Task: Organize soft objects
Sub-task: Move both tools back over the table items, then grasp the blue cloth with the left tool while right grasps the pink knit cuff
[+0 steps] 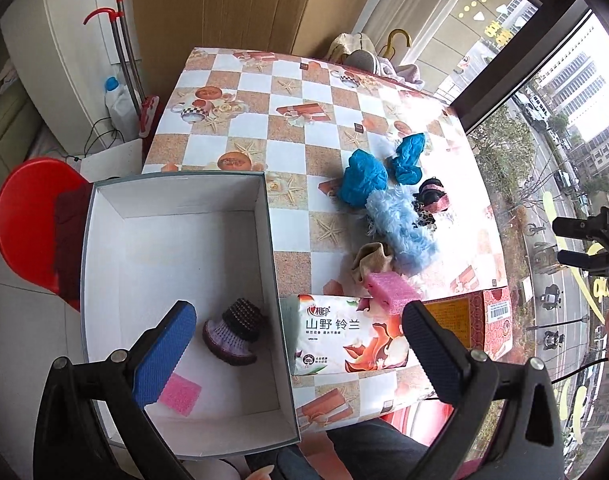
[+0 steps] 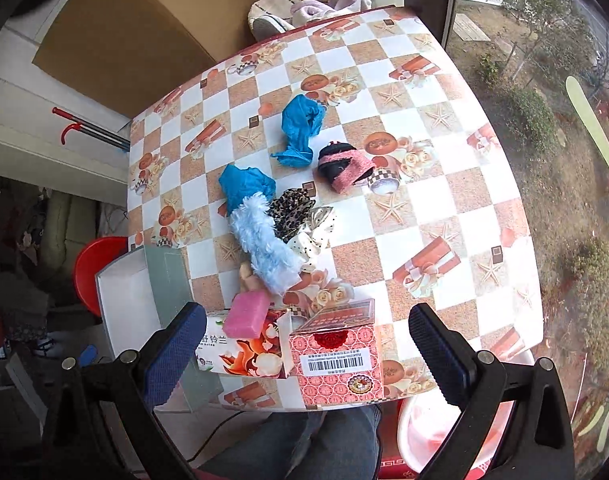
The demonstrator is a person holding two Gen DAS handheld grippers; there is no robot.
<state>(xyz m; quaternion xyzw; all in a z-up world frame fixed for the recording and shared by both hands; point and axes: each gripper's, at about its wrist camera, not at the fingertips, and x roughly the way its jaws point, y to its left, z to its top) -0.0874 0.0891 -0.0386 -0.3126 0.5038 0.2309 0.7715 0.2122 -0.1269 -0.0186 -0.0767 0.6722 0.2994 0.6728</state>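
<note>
1. A white open box [image 1: 176, 240] stands at the left edge of a checkered table [image 1: 304, 92]; every place below is given from this box.
2. Inside the box, near its right wall, lies a dark knitted item [image 1: 234, 334]. A pink sponge [image 1: 180, 394] lies near the box's front wall.
3. The left gripper [image 1: 300, 344] hangs with its jaws spread wide and holds nothing. One blue pad [image 1: 164, 356] is over the box floor, the other finger over the tissue pack.
4. Just right of the box lies a tissue pack [image 1: 336, 336] with a second pink sponge [image 1: 392, 292] resting on top.
5. Farther right of the box sit a fluffy light-blue cloth [image 1: 400, 228], two crumpled blue cloths [image 1: 362, 182] and a pink-and-black knitted piece [image 2: 344, 168].
6. The right gripper [image 2: 308, 344] is wide open and empty, above a red patterned carton [image 2: 336, 356] beside the tissue pack.
</note>
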